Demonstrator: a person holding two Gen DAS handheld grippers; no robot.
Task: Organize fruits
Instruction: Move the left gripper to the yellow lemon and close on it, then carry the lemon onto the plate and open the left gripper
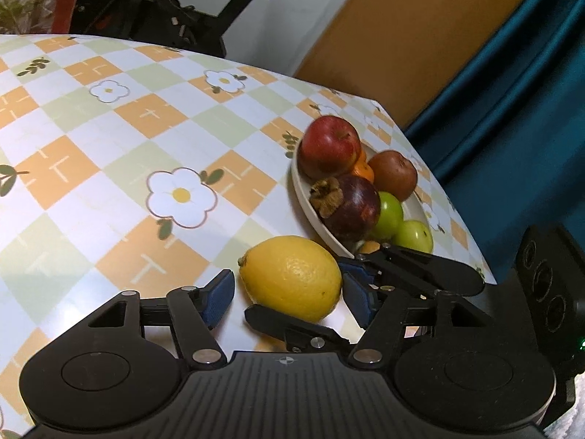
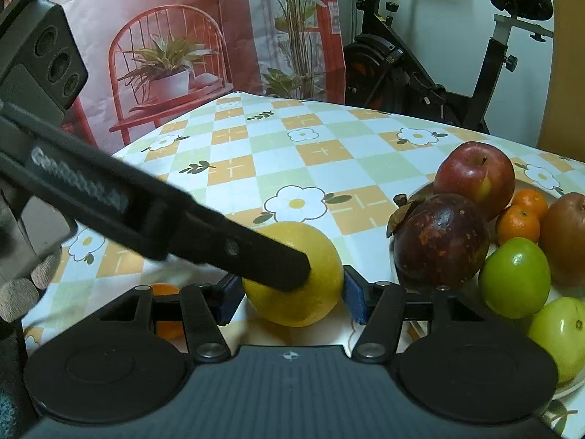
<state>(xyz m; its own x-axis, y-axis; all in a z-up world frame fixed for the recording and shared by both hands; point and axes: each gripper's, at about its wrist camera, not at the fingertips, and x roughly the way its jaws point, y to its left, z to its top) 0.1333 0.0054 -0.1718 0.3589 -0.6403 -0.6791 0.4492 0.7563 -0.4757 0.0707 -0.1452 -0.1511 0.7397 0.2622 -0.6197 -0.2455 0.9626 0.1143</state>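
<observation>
Lemon (image 1: 292,278) lies on the bench (image 1: 109,153), just short of the fruit bowl (image 1: 303,197), long axis crosswise to the left gripper (image 1: 289,292), whose jaws stand wide with the left pad clear of the peel; a finger of the other tool crosses beneath it. From the right wrist, the lemon (image 2: 292,274) sits between the right gripper (image 2: 292,292) pads, both touching or nearly so, apparently closing on it; the left tool's finger overlaps its top. The right gripper appears better placed to carry it right into the bowl (image 2: 570,384).

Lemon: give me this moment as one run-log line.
lemon on table beside plate | right gripper shut on lemon | left gripper straddles lemon, grip unclear
</observation>
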